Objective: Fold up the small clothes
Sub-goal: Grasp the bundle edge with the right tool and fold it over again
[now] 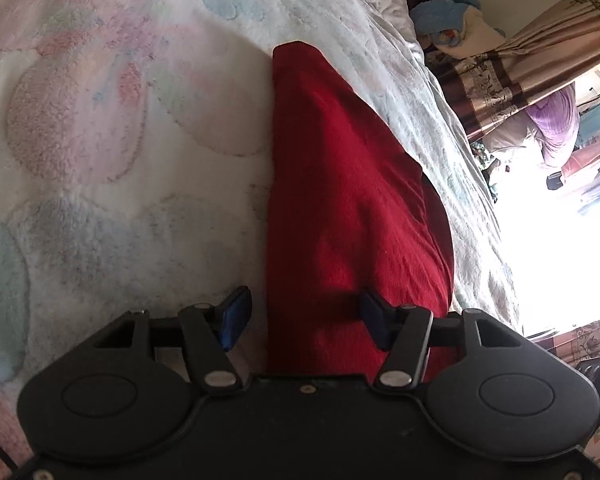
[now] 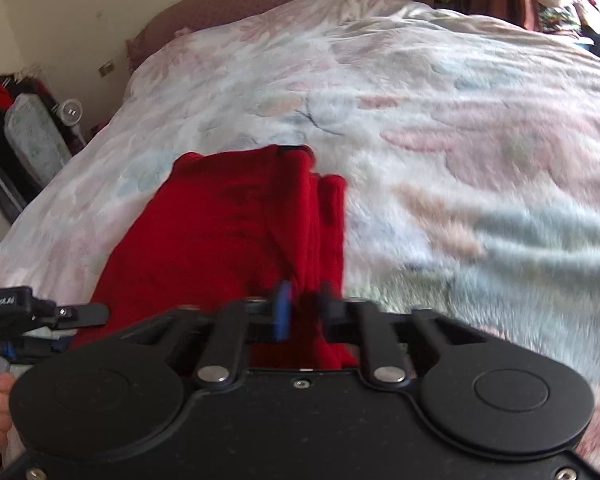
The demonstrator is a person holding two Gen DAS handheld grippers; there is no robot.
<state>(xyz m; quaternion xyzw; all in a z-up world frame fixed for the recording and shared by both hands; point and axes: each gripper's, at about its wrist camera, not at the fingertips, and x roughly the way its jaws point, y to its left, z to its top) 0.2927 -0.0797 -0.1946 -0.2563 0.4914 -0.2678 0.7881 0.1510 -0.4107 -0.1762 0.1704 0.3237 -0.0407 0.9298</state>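
Observation:
A red garment (image 1: 340, 200) lies folded in a long strip on the flowered blanket (image 1: 100, 140). My left gripper (image 1: 305, 318) is open, its blue pads (image 1: 234, 318) wide apart over the garment's near end, its left edge between them. In the right wrist view the red garment (image 2: 228, 232) lies in layers, and my right gripper (image 2: 303, 310) is nearly shut on its near right edge, the cloth bunched between the pads. The left gripper's body (image 2: 40, 312) shows at the left edge of that view.
The bed's blanket (image 2: 460, 140) spreads wide on all sides. A curtain (image 1: 520, 68) and piled things stand past the bed's far right edge. A headboard and wall (image 2: 80, 12) with clutter (image 2: 16, 128) lie at the left in the right wrist view.

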